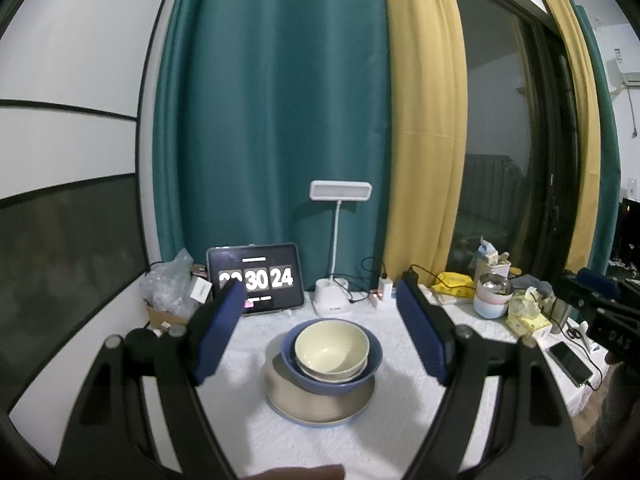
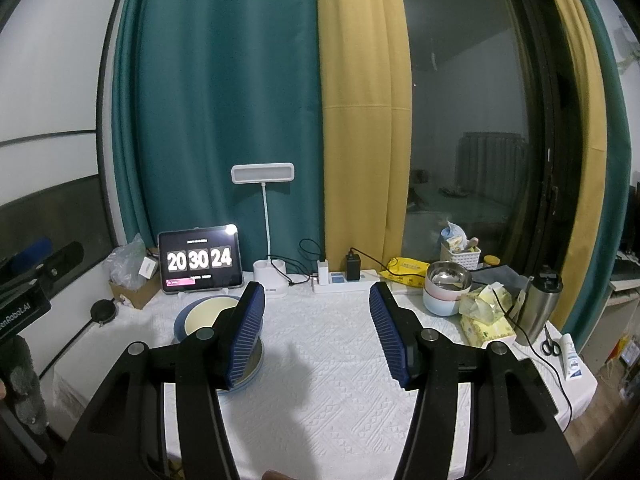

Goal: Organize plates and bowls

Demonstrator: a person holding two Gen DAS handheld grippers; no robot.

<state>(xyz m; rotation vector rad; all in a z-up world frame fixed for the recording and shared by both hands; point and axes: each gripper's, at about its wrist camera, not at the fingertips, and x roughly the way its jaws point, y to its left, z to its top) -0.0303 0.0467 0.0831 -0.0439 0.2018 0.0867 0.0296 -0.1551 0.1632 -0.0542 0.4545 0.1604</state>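
Cream bowl (image 1: pixel 332 346) nested in blue bowl (image 1: pixel 362 376) on stacked plates (image 1: pixel 320 404); left gripper (image 1: pixel 320 292) and right gripper (image 2: pixel 316 296) both spread, empty.

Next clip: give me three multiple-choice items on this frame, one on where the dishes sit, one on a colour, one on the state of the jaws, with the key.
1. Where does the cream bowl sit?
A. Nested in the blue bowl, on the plates
B. Alone beside the desk lamp
C. Upside down on the tablet

2. What colour is the curtain panel directly behind the tablet?
A. Red
B. Teal
C. White

3. How do the jaws of the left gripper and right gripper stand?
A. Both clamped on a bowl
B. Left shut, right open
C. Both open, holding nothing

Key:
1 A, the cream bowl rests inside the blue one atop the beige plate.
2 B, teal cloth hangs behind the screen.
3 C, each pair of pads stands apart with only tablecloth or untouched dishes between.
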